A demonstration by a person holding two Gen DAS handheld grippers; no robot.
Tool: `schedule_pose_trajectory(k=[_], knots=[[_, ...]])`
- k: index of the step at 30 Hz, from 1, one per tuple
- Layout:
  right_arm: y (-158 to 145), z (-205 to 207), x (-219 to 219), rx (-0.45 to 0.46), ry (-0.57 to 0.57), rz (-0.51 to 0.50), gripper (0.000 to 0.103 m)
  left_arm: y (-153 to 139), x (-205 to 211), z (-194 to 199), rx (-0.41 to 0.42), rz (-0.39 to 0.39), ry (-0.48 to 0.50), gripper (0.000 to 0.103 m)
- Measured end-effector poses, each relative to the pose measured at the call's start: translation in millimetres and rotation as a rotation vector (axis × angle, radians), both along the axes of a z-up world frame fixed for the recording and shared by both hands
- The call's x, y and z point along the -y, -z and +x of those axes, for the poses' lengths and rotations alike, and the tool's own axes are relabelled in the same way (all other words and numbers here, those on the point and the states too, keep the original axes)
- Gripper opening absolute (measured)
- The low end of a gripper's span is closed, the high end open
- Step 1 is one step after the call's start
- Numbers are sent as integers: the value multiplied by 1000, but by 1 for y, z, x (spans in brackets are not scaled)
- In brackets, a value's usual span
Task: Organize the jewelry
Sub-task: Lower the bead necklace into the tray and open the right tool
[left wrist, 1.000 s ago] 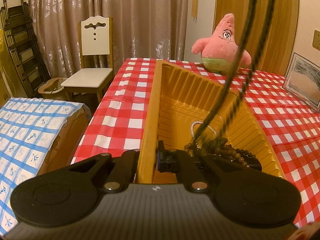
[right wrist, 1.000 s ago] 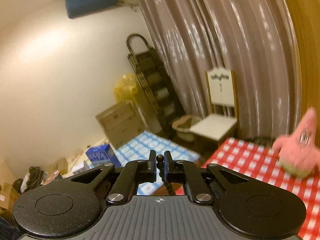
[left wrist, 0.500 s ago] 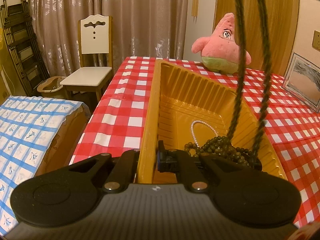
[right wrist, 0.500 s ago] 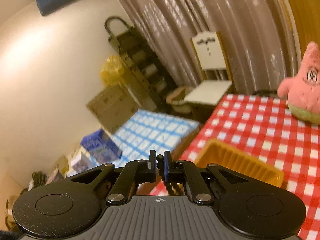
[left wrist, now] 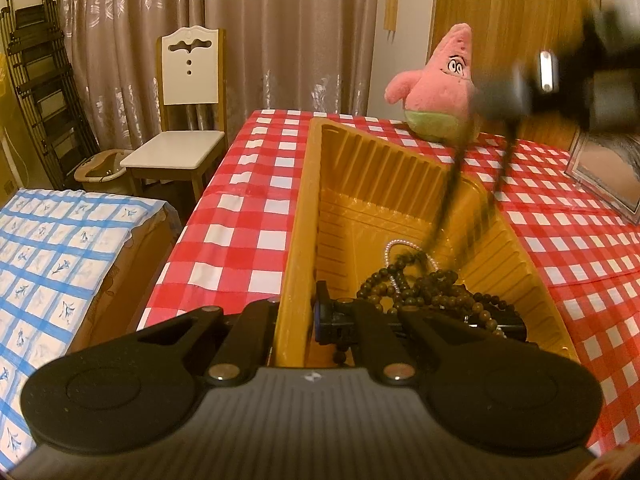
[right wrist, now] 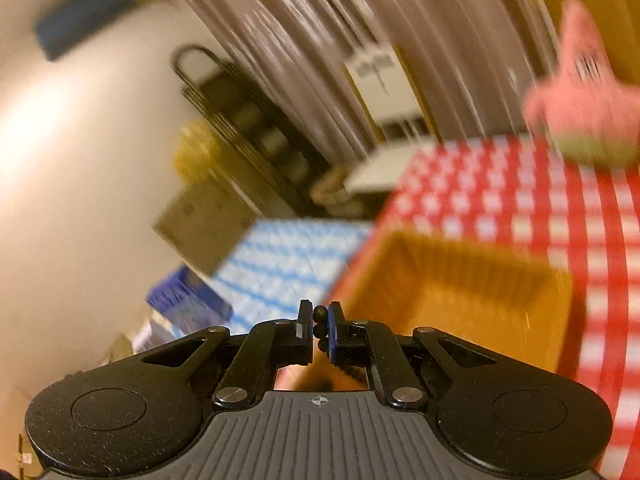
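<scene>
Clamped on the near left wall of a yellow-orange plastic tray (left wrist: 304, 216), the left gripper (left wrist: 298, 322) holds the container steady on a red-and-white checked tablecloth (left wrist: 248, 216), one finger outside the wall and one inside. Its jaws are pressed together with only the thin wall between them.

Opposite it, the right gripper (right wrist: 319, 330) is pinched on a few dark beads of a long brown bead necklace (left wrist: 436, 292), the pads nearly meeting around the strand. In the left wrist view that gripper shows as a dark blur at the upper right, above and beyond the tray's far right side. Two lengths of the necklace hang from it, slanting down and toward the left into the tray.

Most of the necklace already lies heaped on the tray floor at the near end, just right of the left gripper's inner finger. A thin white pearl strand (left wrist: 394, 246) lies partly under the heap.

By the look of it, the step in hand is lowering the last of the beads into the tray. The heap lies below and to the left of the right gripper, so the remaining slack should fall inside if that hand sinks over the tray's middle before letting go. A pink starfish plush (left wrist: 438, 92) sits on the far side of the table.
</scene>
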State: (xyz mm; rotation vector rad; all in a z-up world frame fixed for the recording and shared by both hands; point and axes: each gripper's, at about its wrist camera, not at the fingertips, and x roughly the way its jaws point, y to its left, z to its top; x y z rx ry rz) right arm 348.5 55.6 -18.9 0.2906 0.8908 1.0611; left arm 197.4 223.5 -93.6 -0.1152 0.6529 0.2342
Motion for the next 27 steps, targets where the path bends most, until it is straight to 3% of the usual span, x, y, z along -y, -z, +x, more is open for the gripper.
schedule_pose_trajectory(k=[6,10,12,13,14,27], knots=[[35,-4,3,-38,-13,-109,7,1,-2,2,-7,-3,0,3],[38,-16,-6,65,-37,-220,8,1,-2,2,-9,-2,1,3],[41,-20,-9,118,-43,-265,22,1,-3,2,-11,-5,0,3],[43,-24,-9,134,-42,-276,43,2,-4,3,-12,-6,0,3],[44,-26,-8,148,-35,-277,54,2,-4,3,-13,-7,-1,3],[48,-35,0,157,9,-330,61,16,-19,3,-46,-76,-12,4]])
